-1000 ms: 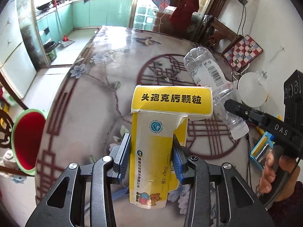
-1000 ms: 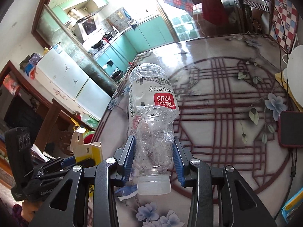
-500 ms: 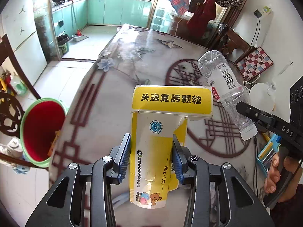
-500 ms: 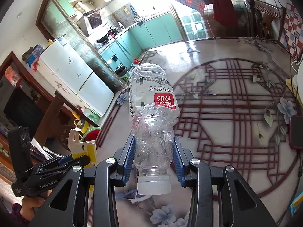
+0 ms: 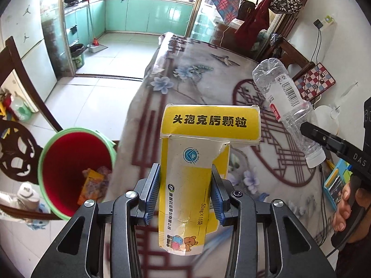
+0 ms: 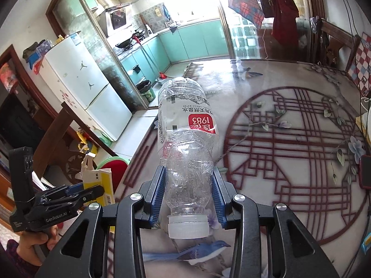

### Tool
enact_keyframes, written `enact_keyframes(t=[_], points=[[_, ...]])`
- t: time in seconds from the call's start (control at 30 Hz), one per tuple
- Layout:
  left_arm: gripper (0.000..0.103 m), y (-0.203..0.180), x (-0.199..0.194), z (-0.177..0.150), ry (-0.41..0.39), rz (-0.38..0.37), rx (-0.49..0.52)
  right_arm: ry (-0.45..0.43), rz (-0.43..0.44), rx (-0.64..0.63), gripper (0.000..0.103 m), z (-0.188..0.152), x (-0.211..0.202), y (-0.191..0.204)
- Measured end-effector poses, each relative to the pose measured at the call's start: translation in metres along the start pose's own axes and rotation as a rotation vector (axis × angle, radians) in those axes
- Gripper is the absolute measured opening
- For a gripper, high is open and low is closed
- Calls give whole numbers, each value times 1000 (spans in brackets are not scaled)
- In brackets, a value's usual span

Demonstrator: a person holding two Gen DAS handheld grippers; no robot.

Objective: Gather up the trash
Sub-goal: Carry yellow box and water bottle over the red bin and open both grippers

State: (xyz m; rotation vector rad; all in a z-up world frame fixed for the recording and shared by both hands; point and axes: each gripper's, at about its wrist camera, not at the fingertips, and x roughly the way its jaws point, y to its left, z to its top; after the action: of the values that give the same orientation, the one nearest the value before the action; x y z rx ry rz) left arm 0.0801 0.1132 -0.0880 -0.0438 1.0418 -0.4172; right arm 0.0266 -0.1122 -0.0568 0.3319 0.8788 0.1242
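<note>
- While both tongs carry a load, the left gripper (image 5: pixel 185 185) is clamped on a yellow medicine carton (image 5: pixel 192 176): thin cardboard, creased, top flap folded open and torn along one edge, held upright between the ribbed blue pads (image 5: pixel 153 192).
- Carton position: in the air over the table's near-left edge, just right of the bin.
- Right gripper (image 6: pixel 189 192) is closed around a plastic bottle (image 6: pixel 185 148): clear, crumpled, faceted with dents, red-and-white label, white ribbed cap (image 6: pixel 188 226) toward the camera, base pointing away.
- Bottle position: held above the table (image 6: pixel 289 139); in the left wrist view it shows at right, tilted, cap end down (image 5: pixel 285 111).
- Bin (image 5: pixel 44 153): round bucket, green rim, red inside, standing on the tiled floor beside the table's left edge; crumpled wrappers (image 5: pixel 92 183) lie at its bottom.
- Table surface: glossy cover, dark red lattice circle, printed flowers and a blue bird.
- Dark carved wooden chair (image 5: pixel 16 148) stands just beside the bin.
- Red phone (image 6: pixel 366 171) lies at the table's right edge.
</note>
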Motion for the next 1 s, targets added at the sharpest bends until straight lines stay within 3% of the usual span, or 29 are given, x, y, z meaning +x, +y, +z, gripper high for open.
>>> enact_keyframes(t=[0.2, 0.47, 1.0], points=[[39, 45, -4, 5, -2, 17, 9, 0, -24, -18, 36, 0, 20, 46], [39, 113, -7, 5, -2, 60, -75, 27, -5, -84, 36, 4, 52, 110], [39, 190, 5, -9, 49, 122, -164, 79, 55, -161, 36, 5, 90, 172]])
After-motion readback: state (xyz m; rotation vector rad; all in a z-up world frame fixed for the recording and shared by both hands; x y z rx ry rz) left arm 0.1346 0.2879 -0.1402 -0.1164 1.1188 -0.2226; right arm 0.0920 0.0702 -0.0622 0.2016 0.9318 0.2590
